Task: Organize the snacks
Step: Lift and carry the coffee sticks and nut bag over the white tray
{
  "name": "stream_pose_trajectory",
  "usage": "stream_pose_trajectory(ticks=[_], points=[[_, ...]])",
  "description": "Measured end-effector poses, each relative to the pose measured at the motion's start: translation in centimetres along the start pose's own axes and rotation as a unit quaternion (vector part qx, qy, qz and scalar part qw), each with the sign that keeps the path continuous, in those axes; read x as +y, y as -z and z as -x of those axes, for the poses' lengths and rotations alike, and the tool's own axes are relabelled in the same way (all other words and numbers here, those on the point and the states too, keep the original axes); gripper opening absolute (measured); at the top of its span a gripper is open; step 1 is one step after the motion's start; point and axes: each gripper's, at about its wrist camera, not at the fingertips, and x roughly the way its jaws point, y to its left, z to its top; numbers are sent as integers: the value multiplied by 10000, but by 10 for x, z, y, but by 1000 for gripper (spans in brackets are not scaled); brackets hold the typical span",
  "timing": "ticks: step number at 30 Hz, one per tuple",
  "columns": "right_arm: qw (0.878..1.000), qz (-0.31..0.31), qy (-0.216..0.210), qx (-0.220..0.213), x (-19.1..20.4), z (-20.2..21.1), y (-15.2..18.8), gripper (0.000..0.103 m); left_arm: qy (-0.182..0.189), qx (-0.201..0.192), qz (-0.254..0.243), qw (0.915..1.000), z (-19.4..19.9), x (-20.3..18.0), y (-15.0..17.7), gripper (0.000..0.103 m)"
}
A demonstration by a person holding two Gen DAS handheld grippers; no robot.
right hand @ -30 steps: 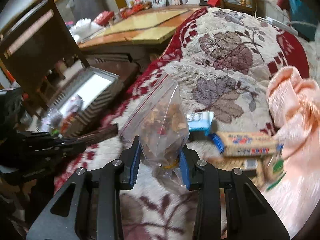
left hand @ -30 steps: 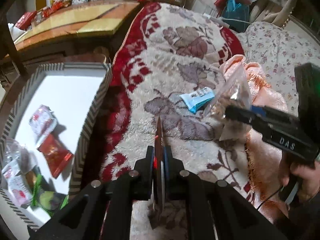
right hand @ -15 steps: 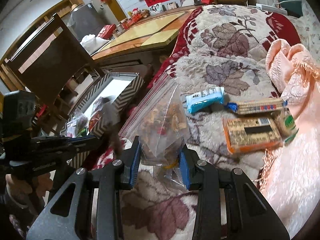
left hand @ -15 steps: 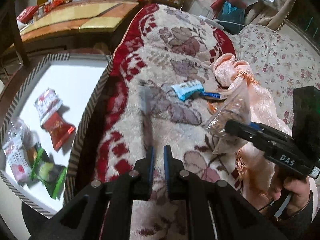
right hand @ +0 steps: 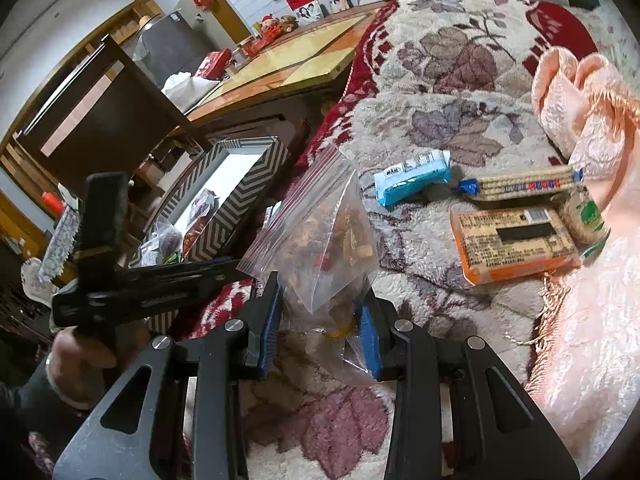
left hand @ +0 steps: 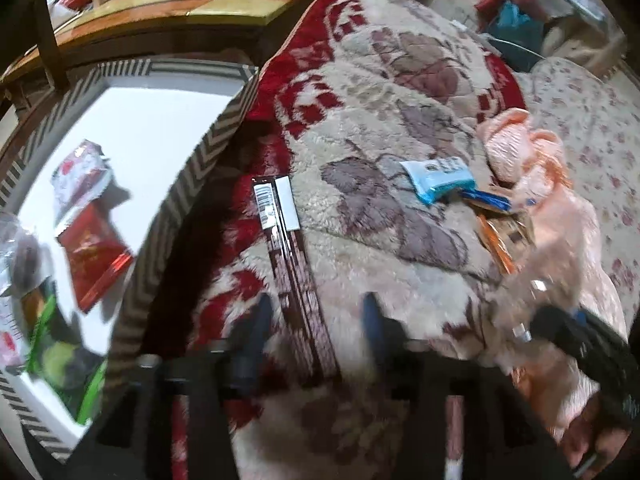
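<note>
Holding a clear zip bag of mixed snacks (right hand: 324, 240), the right gripper (right hand: 320, 320) pinches its lower part while the left gripper (left hand: 312, 320) gapes wide.
A long brown snack bar (left hand: 292, 264) lies on the floral blanket (left hand: 380, 92) between the left gripper's spread fingers; left of it sits the chevron-rimmed box (left hand: 168, 216) with packets inside. Ahead and right of the right gripper lie a blue packet (right hand: 412, 176), cracker sleeve (right hand: 524, 184) and orange pack (right hand: 516, 244).

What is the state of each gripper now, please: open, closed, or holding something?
Left gripper: open, holding nothing; a long brown snack packet lies between its fingers.
Right gripper: closed on the clear zip bag of snacks.
</note>
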Motion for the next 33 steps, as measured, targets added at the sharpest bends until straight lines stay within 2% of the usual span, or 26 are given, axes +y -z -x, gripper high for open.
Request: stream_pose_trajectory(ticks=[3, 6, 8, 10, 12, 21, 27, 33], points=[[10000, -80, -19, 21, -6, -2, 1, 34, -233, 33, 25, 9997, -16, 0, -5, 60], [9999, -156, -68, 4, -11, -2, 1, 34, -292, 254, 57, 9992, -33, 3, -3, 57], [9998, -200, -95, -19, -13, -2, 1, 34, -444, 113, -108, 9989, -30, 1, 1, 26], [9997, -214, -119, -37, -13, -1, 1, 34, -293, 190, -198, 9992, -25, 1, 3, 22], [9997, -202, -141, -41, -11, 0, 1, 34, -61, 222, -168, 9996, -17, 3, 6, 21], [9998, -75, -148, -72, 4, 7, 0, 34, 56, -268, -330, 9991, 38, -2, 21, 20], [9997, 27, -221, -65, 20, 6, -3, 34, -37, -565, -412, 9975, 69, -1, 26, 20], [9993, 245, -295, -18, 42, 1, -8, 34, 88, -710, -403, 9966, 90, 1, 31, 20]])
